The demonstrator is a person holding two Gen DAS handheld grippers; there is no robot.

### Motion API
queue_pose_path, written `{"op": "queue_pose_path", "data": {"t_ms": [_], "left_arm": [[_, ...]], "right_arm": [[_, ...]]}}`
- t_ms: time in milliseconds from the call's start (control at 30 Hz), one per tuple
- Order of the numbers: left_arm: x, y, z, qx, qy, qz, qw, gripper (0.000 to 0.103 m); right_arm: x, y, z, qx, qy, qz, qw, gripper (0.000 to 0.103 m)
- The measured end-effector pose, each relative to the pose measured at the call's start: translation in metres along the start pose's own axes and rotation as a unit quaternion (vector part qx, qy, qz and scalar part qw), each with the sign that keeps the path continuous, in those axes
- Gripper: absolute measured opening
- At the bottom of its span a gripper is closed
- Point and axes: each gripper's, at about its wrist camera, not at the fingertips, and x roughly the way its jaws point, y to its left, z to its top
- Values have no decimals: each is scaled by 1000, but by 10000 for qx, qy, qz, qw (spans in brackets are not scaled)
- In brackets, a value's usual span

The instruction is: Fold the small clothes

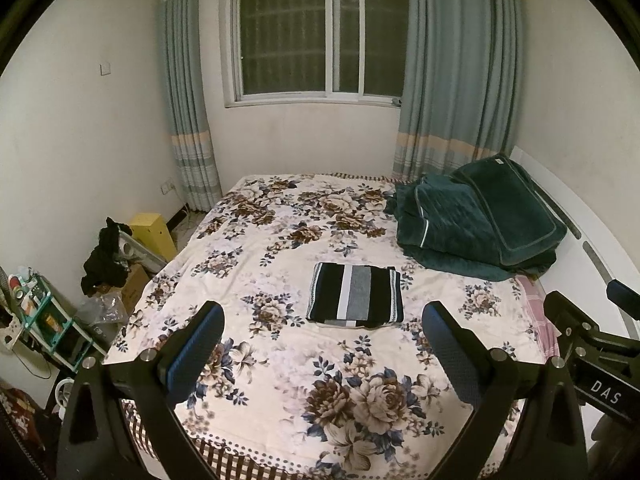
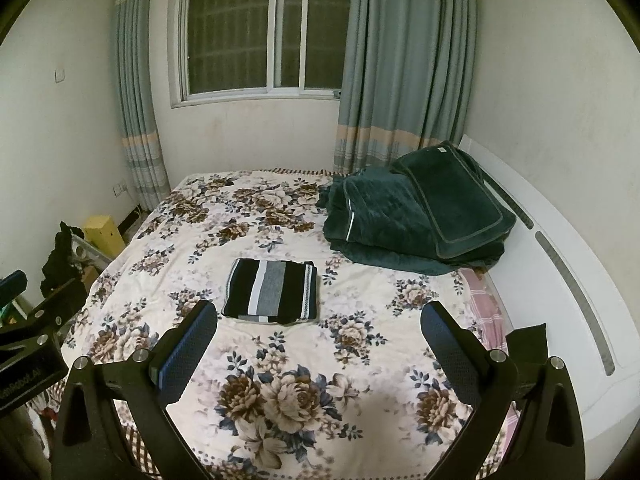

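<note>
**Striped garment lies folded, both grippers held back and empty**

Left wrist view: the left gripper (image 1: 322,334) hangs above the near part of the floral bedspread (image 1: 280,380), its jaws spread wide with nothing between them. The striped garment (image 1: 355,295) lies ahead of the fingertips, slightly right of centre, already a tidy rectangle. If another fold or a final smoothing is wanted, I'd bring the tool in low and catch one near corner only, so the layers beneath don't drag. The near edge shows a paler layer; what it is, I cannot tell.

Right wrist view: the right gripper (image 2: 319,332) is likewise spread apart and empty, the garment ahead and left of it. A green quilt (image 2: 416,220) sits far ahead to the right. The bed's near edge is cut off behind the tool.
</note>
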Motion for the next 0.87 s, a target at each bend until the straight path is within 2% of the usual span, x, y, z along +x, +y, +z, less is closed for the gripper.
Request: {"op": "queue_pose_path", "data": {"t_ms": [867], "left_arm": [[-3,5,2,-13,-62,6,10000,101]], "right_arm": [[3,-1,7,20,-1,17,10000,103]]}}
